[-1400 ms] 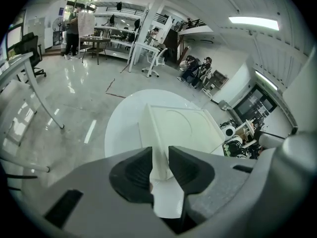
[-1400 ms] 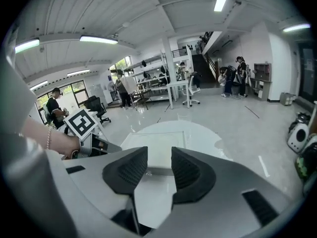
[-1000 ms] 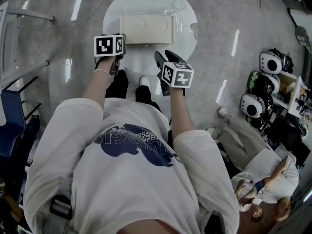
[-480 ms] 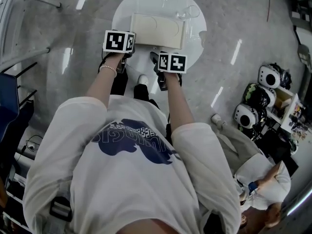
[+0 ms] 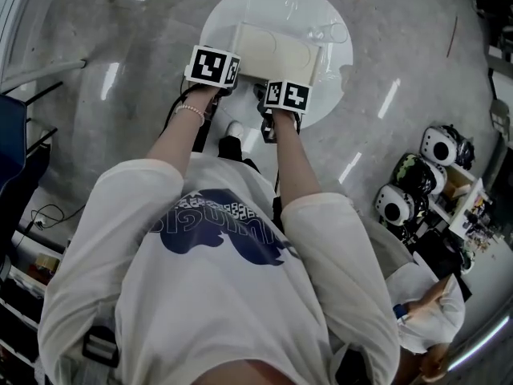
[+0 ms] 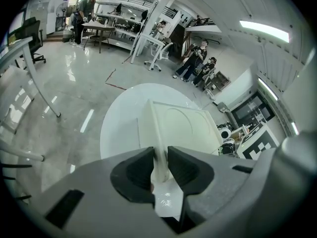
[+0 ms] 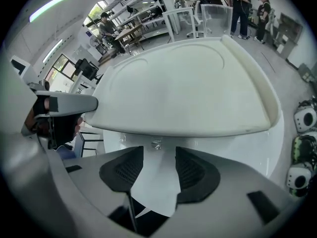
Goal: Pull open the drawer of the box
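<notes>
A cream box (image 5: 276, 50) lies on a round white table (image 5: 325, 103). My left gripper (image 5: 228, 75) sits at the box's near left corner. In the left gripper view its jaws (image 6: 161, 157) are closed on a thin upright edge of the box (image 6: 183, 128). My right gripper (image 5: 284, 83) hangs steeply down at the box's near side. Its jaws (image 7: 159, 157) have just been opening and stand wide with nothing between the pads. A small knob (image 7: 156, 144) under the box's overhanging top (image 7: 188, 83) sits just beyond the fingertips.
A clear glass object (image 5: 327, 32) rests on the table behind the box. White and black helmets (image 5: 439, 144) lie on the floor at the right near a shelf. Another person (image 5: 425, 311) sits at the lower right. My feet (image 5: 235, 128) are under the table's near rim.
My right gripper has dropped and tipped downward, closing in on the box's near side, and its jaws have widened. The left gripper has kept its place at the box's corner.
</notes>
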`<state>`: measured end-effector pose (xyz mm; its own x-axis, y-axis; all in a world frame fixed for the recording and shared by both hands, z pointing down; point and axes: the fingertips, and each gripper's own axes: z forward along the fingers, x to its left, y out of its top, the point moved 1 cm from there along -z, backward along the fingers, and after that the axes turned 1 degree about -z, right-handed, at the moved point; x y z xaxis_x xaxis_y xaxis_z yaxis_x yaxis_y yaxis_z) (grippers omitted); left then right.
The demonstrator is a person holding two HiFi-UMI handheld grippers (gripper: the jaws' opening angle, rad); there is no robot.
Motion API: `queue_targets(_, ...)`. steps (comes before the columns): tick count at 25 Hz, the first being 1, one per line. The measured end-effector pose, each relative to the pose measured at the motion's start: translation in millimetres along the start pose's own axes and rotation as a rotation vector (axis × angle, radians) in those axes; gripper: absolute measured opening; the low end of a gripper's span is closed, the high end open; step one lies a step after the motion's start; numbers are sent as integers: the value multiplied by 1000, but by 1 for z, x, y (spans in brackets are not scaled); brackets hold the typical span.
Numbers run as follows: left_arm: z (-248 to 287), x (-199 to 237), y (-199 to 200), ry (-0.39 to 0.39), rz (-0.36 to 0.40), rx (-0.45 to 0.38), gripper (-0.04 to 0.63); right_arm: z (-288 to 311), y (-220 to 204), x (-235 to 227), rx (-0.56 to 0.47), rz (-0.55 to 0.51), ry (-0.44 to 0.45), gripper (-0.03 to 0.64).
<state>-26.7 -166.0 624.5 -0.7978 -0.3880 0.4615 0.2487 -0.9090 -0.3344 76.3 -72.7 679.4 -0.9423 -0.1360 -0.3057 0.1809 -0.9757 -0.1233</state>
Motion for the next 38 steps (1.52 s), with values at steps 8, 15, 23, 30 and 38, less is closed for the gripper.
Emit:
queue_targets(8,-2,0,1,-3,0,1,97,8,10,-3,30,16,-8,188)
queue_targets(15,-4,1,-3,-5,1,1,97,12,6,-3,64,20,1,153)
queue_targets(23,-1,0,2,-6,0,8,98,11,11,-6,86,11,15,152)
queue_targets(30,-2,-1,1,-2,3,14,98,13,10,4,68,0,25,57)
queue_targets(38,2,0,2,2,4,18,98,15,13,2,55,0,49,55)
